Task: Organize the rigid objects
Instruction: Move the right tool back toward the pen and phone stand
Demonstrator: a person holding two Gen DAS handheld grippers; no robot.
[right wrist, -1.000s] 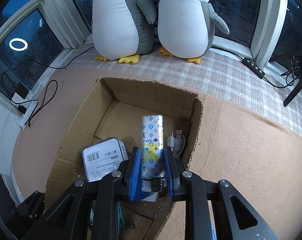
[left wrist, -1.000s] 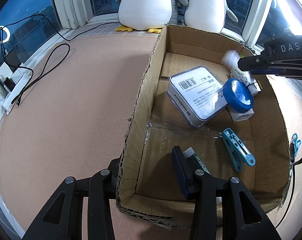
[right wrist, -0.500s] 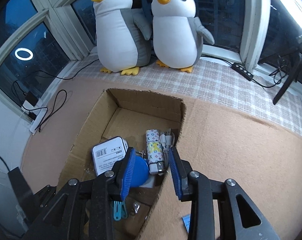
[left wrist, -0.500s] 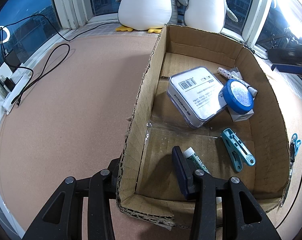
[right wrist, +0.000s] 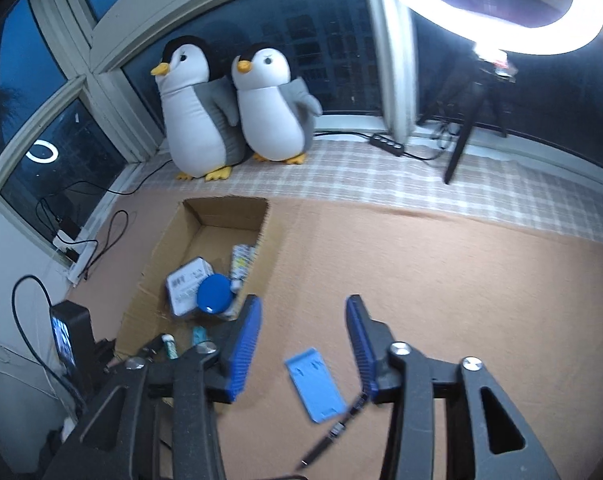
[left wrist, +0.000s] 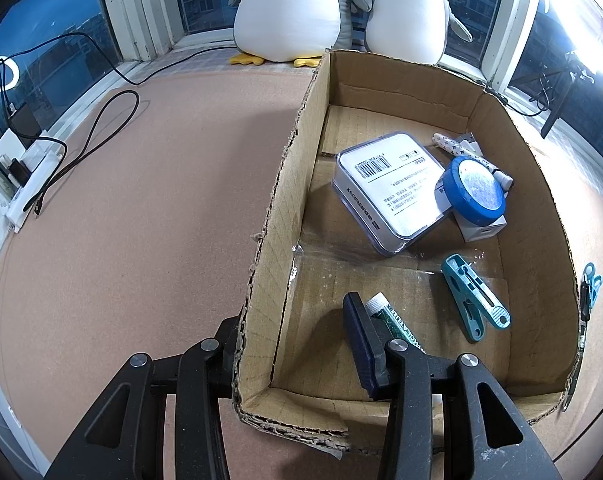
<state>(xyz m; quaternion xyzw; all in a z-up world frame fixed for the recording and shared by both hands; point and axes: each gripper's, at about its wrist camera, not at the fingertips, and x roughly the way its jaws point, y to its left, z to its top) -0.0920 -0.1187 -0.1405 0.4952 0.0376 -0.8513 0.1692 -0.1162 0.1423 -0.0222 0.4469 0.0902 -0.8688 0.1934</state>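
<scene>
Cardboard box [left wrist: 401,92]: we see it hold the same load as a second ago plus one newcomer; the left gripper [left wrist: 301,344] clamps the near left wall between its narrow jaws, one finger outside and one inside, and has not shifted.

Silver tin [left wrist: 389,188]: we find it where it was, label up, in the middle of the box floor, with the blue round lid [left wrist: 471,190] leaning over its right corner.

Patterned tube [left wrist: 453,148]: this is the change. A second ago we carried it in the right gripper [right wrist: 301,344] above the box; now it lies against the far right wall, behind the blue lid and beside a white cable plug. We judge that item placed.

Right gripper: its jaws have just been opening and now stand wide with nothing between them. It has pulled back out of the box and now hangs over the brown mat to the box's right.

Blue flat card [right wrist: 315,384]: we read this as the likely next pick. It lies on the mat directly below and between the open fingers, apart from both pads, with a dark thin stick [right wrist: 333,432] just beside its near end.

Teal clip [left wrist: 475,298]: already in the box, near the right wall.
</scene>
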